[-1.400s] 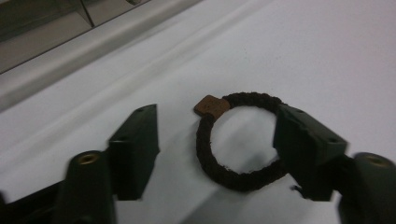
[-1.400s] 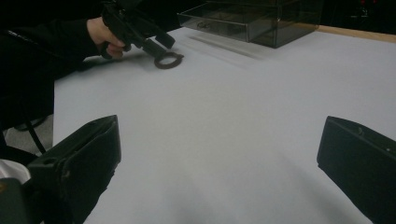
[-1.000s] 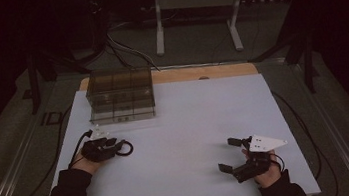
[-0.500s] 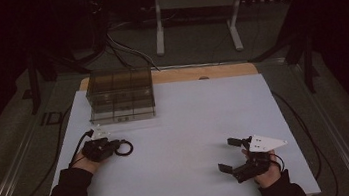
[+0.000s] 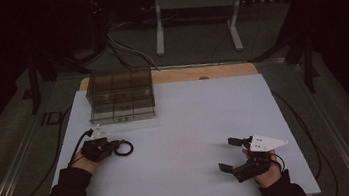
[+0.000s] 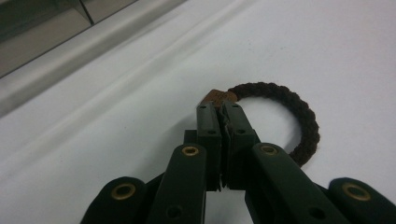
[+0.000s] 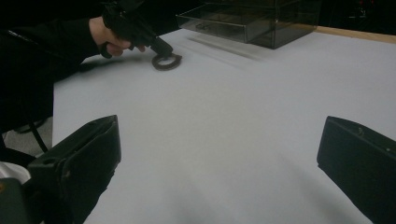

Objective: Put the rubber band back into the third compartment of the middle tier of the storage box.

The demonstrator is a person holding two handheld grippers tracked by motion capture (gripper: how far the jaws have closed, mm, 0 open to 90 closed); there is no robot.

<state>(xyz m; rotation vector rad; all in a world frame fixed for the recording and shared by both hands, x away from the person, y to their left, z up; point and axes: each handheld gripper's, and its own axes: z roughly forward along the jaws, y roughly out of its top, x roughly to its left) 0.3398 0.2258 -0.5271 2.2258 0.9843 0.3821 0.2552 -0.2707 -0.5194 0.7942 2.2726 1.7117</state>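
White table cover (image 5: 188, 141) spans the work area; the clear drawer box (image 5: 120, 94) stands at its far left part, serving as the reference. Right gripper (image 5: 234, 155) rests well apart from the box, toward the near right, its jaws spread wide with bare surface between them; left gripper (image 5: 116, 146) sits near the box's front, its jaws having just closed, now pinching the dark braided hair tie (image 6: 280, 116) at its brown joint; the tie lies flat on the cover, just in front of the box.
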